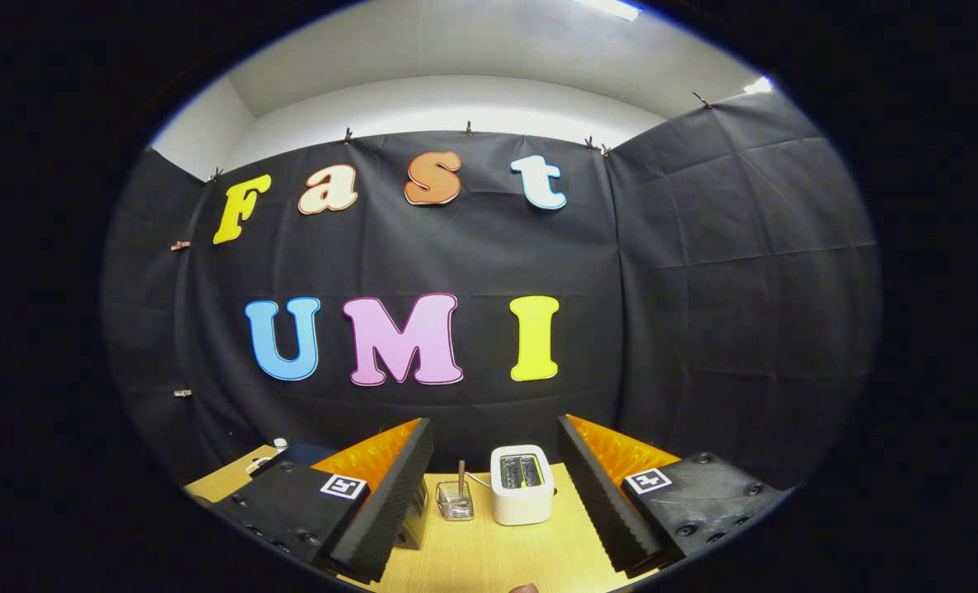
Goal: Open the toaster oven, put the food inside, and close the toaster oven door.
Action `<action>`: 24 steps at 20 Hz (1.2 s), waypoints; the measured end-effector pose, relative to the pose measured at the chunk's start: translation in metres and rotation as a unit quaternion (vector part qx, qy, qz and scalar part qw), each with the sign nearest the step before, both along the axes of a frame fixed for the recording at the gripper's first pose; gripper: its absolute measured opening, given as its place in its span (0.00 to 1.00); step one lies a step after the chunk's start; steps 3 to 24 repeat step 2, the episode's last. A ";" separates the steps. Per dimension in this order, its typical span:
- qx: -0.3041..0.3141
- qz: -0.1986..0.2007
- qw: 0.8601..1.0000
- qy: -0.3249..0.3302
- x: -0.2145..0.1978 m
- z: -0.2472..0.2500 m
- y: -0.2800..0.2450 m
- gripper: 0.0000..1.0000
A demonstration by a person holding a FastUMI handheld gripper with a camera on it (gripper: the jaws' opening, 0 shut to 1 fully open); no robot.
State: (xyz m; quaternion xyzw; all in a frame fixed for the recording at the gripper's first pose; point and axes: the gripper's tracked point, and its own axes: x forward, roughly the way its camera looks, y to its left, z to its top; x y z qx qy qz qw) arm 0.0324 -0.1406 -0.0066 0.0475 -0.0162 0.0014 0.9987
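A small white toaster oven [522, 485] is seen standing on a wooden table [489, 552], straight ahead of the gripper [495, 492] and beyond its fingers, which are spread wide and hold nothing. A clear holder with a stick [456, 498] stands just beside it, before the booth's black cloth wall [703, 288].

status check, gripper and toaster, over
Gripper open, holding nothing. White toaster on the table beyond the fingers, untouched. Small clear holder beside it, not blocking.

Gripper [495, 494] hanging spread wide above light wooden table [489, 552], white slot toaster [522, 485] and clear glass holder [455, 499] sitting beyond the fingers
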 end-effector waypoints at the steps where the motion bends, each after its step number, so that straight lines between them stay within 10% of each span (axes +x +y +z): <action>1: -0.002 0.000 1.000 -0.001 0.000 -0.001 0.000 0.98; 24: -0.004 0.000 1.000 0.000 0.001 -0.001 0.001 0.98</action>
